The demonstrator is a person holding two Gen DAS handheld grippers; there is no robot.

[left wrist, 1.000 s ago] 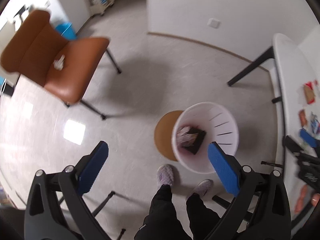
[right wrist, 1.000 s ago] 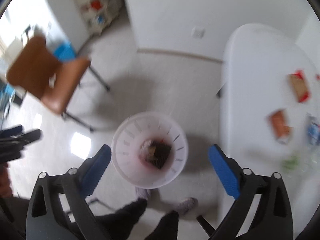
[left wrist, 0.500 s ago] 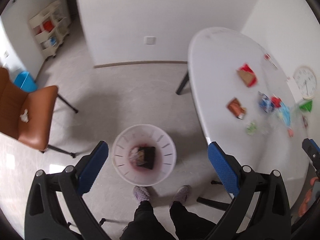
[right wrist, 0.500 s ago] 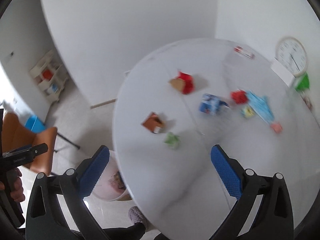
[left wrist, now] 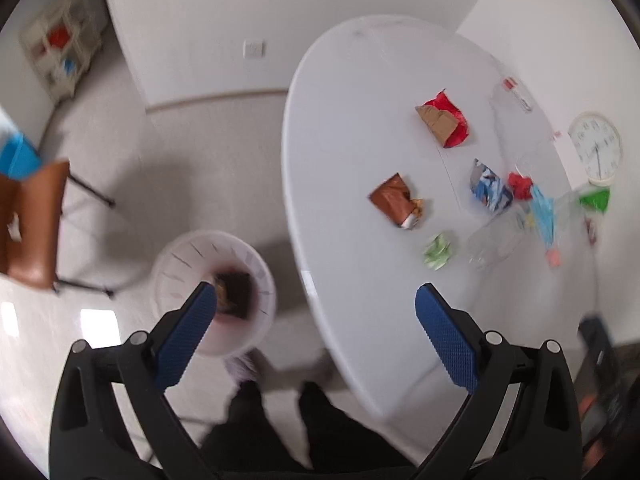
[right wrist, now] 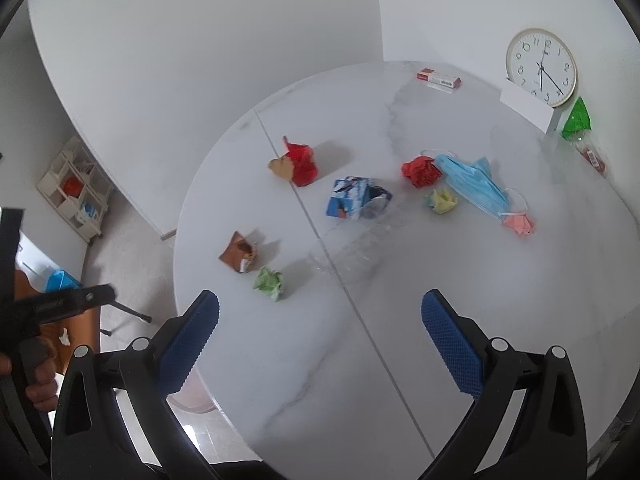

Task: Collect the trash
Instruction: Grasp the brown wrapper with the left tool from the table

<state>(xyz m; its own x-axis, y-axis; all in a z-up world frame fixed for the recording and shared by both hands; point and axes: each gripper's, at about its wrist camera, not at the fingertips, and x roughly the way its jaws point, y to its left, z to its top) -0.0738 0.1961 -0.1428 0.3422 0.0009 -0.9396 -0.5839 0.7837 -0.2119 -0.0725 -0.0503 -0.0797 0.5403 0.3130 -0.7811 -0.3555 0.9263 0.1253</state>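
I see my left gripper [left wrist: 316,312] up in the air with its blue fingers spread wide and nothing between them. Below it on the floor stands the white trash bin [left wrist: 176,256], just beside the edge of the white table [left wrist: 340,208], and some dark trash lies at the bottom of the bin. My right gripper [right wrist: 320,320] hangs over the table with its fingers spread wide too, and it holds nothing. The trash lies scattered on the table. Closest to my right gripper is a green paper ball [right wrist: 270,282], and just beside that is a brown snack wrapper [right wrist: 239,255]. Farther back I see a red bag with brown card [right wrist: 298,164] and a blue and white carton [right wrist: 350,198]. A clear plastic bottle [right wrist: 356,246] lies on its side near the middle. Past it are a red paper ball [right wrist: 420,170], a yellow paper ball [right wrist: 440,200], a blue face mask [right wrist: 476,188] and a pink paper ball [right wrist: 519,224]. A round clock [right wrist: 541,66] stands at the back of the table. A brown chair [left wrist: 34,224] is on the floor, well apart from the table.
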